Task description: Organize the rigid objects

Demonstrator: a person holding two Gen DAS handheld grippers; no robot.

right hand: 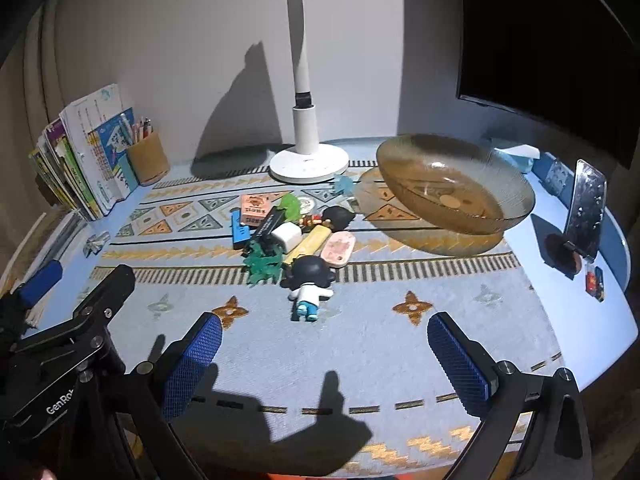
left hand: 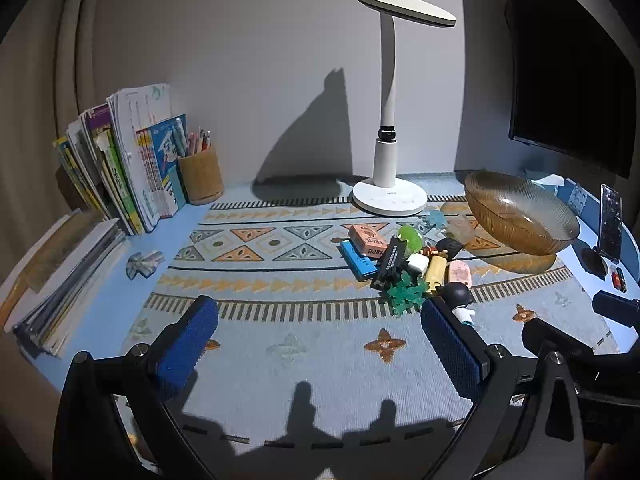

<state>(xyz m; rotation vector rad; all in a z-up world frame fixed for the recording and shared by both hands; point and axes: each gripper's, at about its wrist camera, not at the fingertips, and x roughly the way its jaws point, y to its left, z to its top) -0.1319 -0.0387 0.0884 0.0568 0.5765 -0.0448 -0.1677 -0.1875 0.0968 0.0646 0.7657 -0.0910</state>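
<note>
A heap of small objects lies mid-table on the patterned cloth: an orange box (left hand: pixel 367 239) (right hand: pixel 256 204), a blue box (left hand: pixel 357 259), a black bar (left hand: pixel 390 261), a yellow block (right hand: pixel 311 241), a pink piece (right hand: pixel 340 249), green plastic leaves (right hand: pixel 262 264) and a black-haired figurine (right hand: pixel 310 286) (left hand: pixel 460 298) lying nearest me. An amber glass bowl (left hand: pixel 520 212) (right hand: pixel 456 184) stands to the right of the heap. My left gripper (left hand: pixel 320 344) is open, low over the cloth, short of the heap. My right gripper (right hand: pixel 326 352) is open too, just before the figurine.
A white desk lamp (left hand: pixel 388 196) stands behind the heap. Books (left hand: pixel 132 160) and a pencil cup (left hand: pixel 200 178) line the back left, stacked booklets (left hand: pixel 60 280) the left edge. A phone on a stand (right hand: pixel 584 210) and a dark monitor (left hand: pixel 572 80) sit at right.
</note>
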